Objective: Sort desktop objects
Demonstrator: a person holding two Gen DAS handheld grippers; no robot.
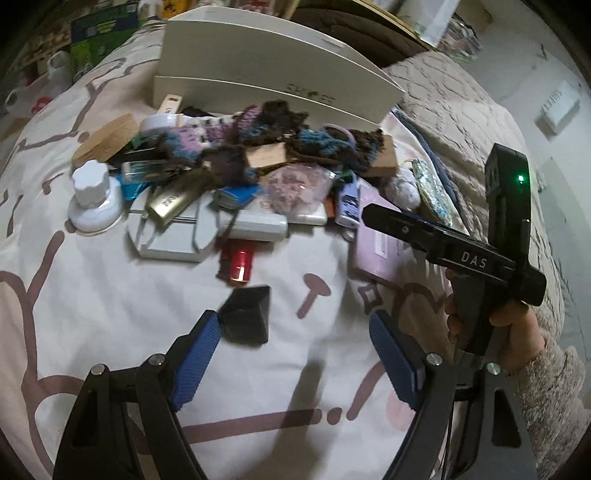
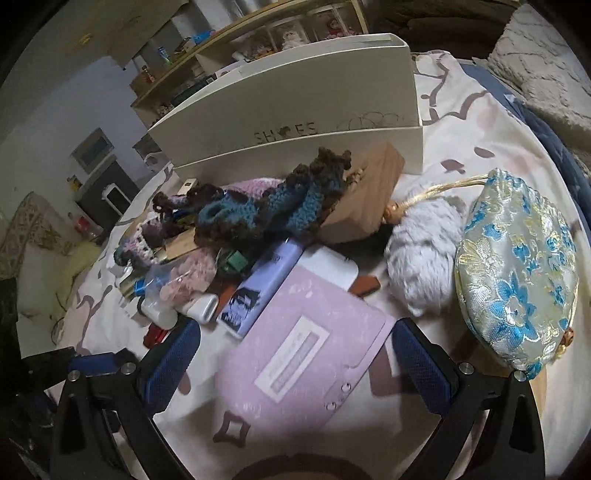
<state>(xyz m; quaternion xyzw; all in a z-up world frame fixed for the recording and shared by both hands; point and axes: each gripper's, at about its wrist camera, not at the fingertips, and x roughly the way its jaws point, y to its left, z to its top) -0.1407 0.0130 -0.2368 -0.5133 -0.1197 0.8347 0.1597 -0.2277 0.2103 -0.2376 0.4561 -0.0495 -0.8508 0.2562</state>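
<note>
My left gripper [image 1: 295, 332] hangs open over the patterned bedsheet [image 1: 110, 295]. A small black box [image 1: 247, 314] lies right by its left pad [image 1: 199, 354], and nothing is between the pads. Beyond it is a pile of things: a crocheted brown-blue scarf [image 1: 295, 136], a white bottle [image 1: 94, 199], a red tube [image 1: 240, 262] and a gold tube [image 1: 173, 199]. My right gripper [image 2: 295, 350] is open above a pink notebook [image 2: 303, 347], with its pads clear of the notebook's edges. A blue-flowered brocade pouch [image 2: 517, 273] and a grey fluffy ball [image 2: 424, 254] lie to the right.
A white shoe box [image 2: 295, 110] stands open behind the pile. A purple flat case [image 2: 258, 284] and a brown cardboard box [image 2: 365, 199] lean in the heap. A hand [image 1: 509, 325] holds the right tool's black body [image 1: 461, 254]. Shelves [image 2: 258, 33] stand behind.
</note>
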